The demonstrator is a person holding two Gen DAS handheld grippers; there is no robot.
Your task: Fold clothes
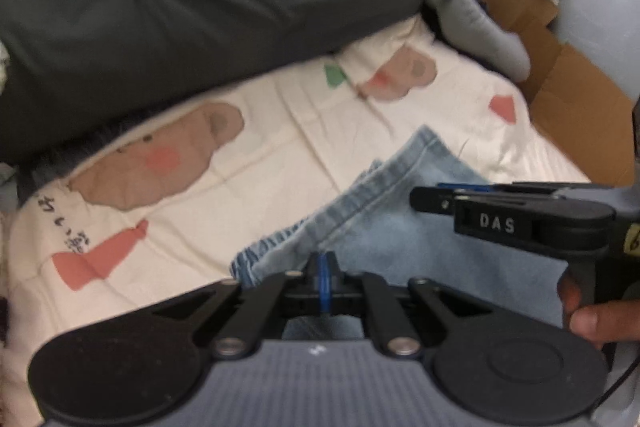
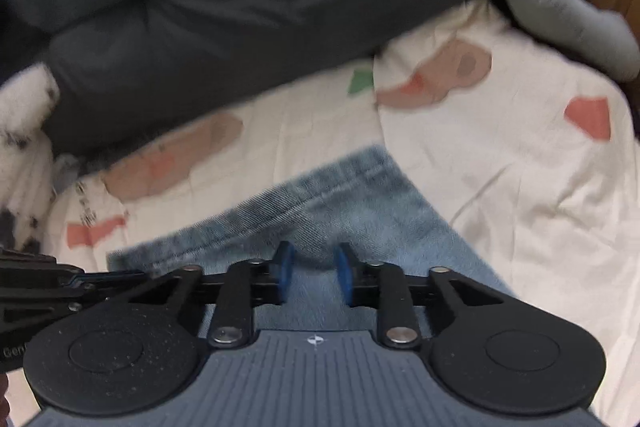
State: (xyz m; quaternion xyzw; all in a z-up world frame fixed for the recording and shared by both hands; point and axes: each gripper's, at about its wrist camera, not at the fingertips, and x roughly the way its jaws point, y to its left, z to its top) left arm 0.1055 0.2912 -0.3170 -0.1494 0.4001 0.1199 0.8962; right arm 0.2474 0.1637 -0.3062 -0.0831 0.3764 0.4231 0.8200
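Light blue jeans (image 1: 400,227) lie on a cream bedsheet (image 1: 260,155) printed with bears. My left gripper (image 1: 323,267) is shut, its blue pads pinching the jeans' frayed edge, which bunches up to their left. My right gripper (image 2: 315,271) hovers low over the jeans (image 2: 320,203) just behind a stitched hem. Its blue pads (image 2: 285,267) stand a little apart with denim showing between them, and they do not press on it. The right gripper (image 1: 424,197) also shows side-on in the left wrist view, and the left gripper's tip (image 2: 100,277) enters the right wrist view from the left.
A dark grey duvet (image 1: 200,7) is piled along the far side of the sheet. A pale grey plush (image 1: 472,19) and brown cardboard (image 1: 572,99) lie at the far right. A hand (image 1: 592,323) holds the right gripper's handle. A white, dark-spotted fabric (image 2: 20,115) lies at the left.
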